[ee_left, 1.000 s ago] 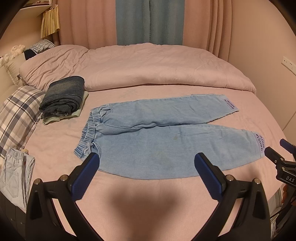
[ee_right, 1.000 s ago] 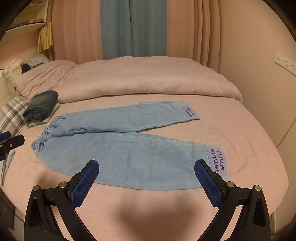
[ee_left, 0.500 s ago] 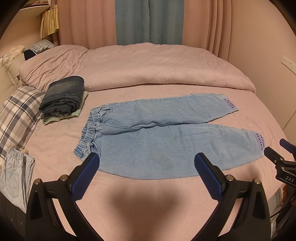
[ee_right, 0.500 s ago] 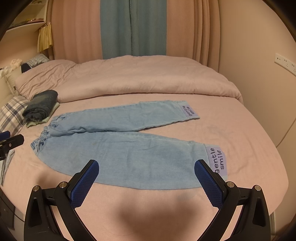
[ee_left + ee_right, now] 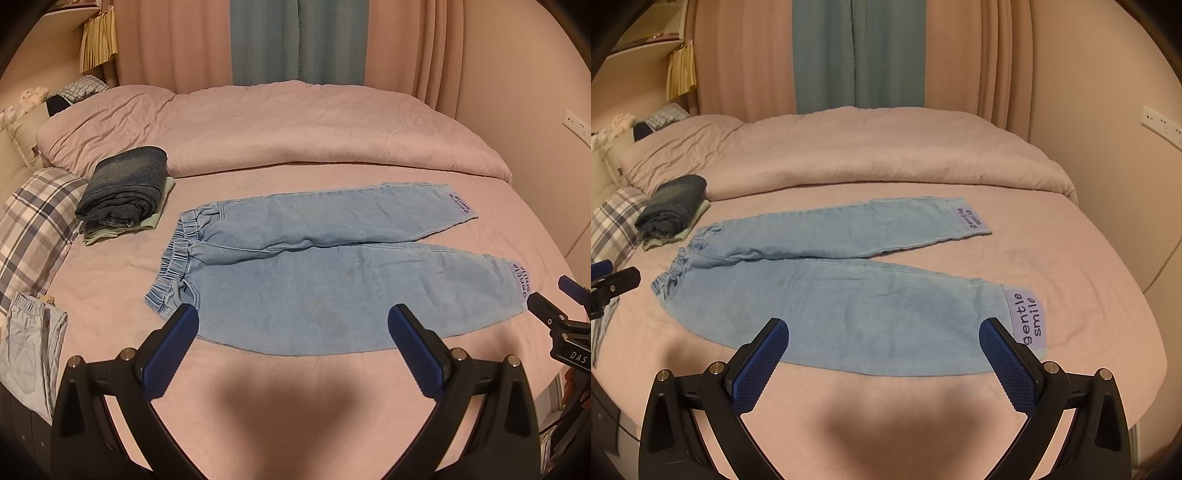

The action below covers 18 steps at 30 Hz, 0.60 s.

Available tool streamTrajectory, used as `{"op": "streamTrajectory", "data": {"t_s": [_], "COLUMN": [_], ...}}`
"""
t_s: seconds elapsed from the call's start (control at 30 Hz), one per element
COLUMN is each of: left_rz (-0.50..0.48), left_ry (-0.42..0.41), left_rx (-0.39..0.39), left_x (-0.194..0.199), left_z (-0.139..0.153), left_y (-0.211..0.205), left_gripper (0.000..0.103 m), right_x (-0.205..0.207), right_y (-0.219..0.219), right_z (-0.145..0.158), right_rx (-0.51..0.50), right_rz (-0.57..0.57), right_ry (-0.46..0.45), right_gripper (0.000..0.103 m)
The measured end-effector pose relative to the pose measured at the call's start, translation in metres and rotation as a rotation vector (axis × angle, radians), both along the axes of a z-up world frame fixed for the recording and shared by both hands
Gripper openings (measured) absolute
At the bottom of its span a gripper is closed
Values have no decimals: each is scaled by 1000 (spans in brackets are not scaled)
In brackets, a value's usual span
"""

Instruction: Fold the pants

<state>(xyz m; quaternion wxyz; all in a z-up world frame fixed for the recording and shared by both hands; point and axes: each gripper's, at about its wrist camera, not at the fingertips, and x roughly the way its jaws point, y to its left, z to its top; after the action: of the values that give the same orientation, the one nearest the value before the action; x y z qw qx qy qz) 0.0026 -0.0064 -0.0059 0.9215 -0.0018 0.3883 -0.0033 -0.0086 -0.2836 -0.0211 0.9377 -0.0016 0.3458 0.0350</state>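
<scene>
Fingers [image 5: 168, 352] of the left gripper [image 5: 293, 314] cover the pants' [image 5: 314, 280] near edge.

Warm dim light, sharp focus, fisheye-bent edges, dark foreground shadow.

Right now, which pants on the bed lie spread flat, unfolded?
The light blue pants mid-bed, legs spread, unlike the folded dark jeans by the plaid pillow.

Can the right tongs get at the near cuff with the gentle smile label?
Probably yes: the right tongs are open and empty, the near cuff lies flat on the bed, nothing between them.
</scene>
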Motion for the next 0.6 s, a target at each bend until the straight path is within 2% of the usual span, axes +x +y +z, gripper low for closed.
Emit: {"op": "streamTrajectory", "data": {"t_s": [0.13, 0.23, 0.3, 0.4, 0.43, 0.53, 0.57, 0.6], "left_rz": [3, 23, 82, 183, 221, 331, 364, 396], "left_ry": [-18, -5, 43, 104, 146, 310, 329, 352], "left_rx": [-9, -71, -146, -238, -305, -418, -457, -483], "left_x": [2, 9, 19, 28, 31, 29, 30, 32], "left_z": [-4, -17, -38, -71, -85, -119, -129, -136], "left_y": [4, 19, 42, 77, 88, 115, 125, 132], "left_gripper": [103, 103, 103, 102, 102, 102, 102, 102], "right_x": [1, 6, 11, 16, 17, 15, 15, 10], "right_y": [1, 7, 17, 54, 65, 105, 120, 125], "right_z": [-2, -10, -22, -46, -53, -74, -80, -80], "right_rx": [-1, -4, -11, -4, -13, -57, -70, -63], "right_rz": [6, 28, 68, 211, 248, 371, 420, 448], "right_ry": [-4, 12, 17, 70, 77, 110, 97, 137], "right_gripper": [102, 102, 102, 102, 102, 102, 102, 102]}}
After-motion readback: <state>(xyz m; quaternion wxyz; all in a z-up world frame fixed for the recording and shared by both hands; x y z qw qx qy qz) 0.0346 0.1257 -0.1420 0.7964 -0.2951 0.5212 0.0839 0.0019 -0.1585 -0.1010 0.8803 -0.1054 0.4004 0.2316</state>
